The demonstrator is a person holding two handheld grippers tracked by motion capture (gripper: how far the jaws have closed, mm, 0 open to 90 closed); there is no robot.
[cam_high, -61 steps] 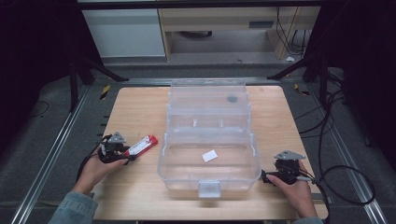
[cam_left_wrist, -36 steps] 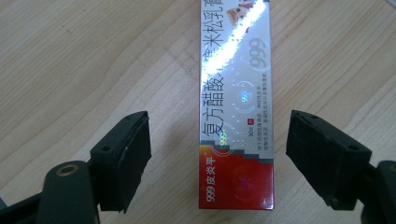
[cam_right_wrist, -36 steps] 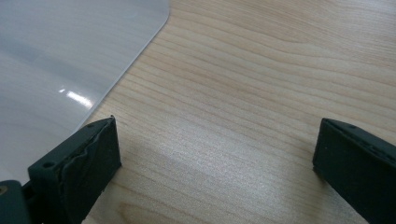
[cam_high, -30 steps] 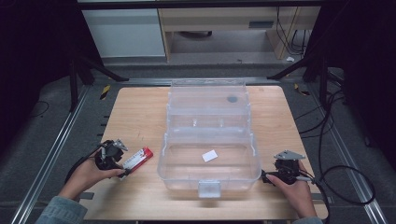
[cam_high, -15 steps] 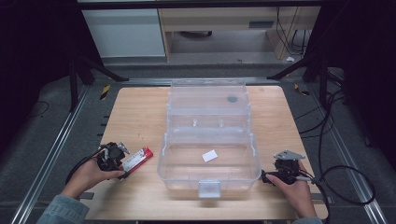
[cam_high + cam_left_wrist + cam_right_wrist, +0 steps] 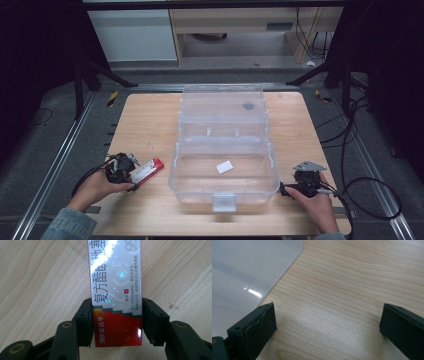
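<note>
Box (image 6: pixel 116 297) lies flat, long axis along left gripper (image 6: pixel 117 320), whose closing jaws clamp its red end

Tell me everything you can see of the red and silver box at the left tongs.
The box is a slim, glossy carton, red at one end and shiny silver with dark printed characters along the rest. It lies flat on the wooden table, left of the clear plastic case and apart from it. The left tongs have just been closing around its red end; both black pads sit against its long sides.
</note>
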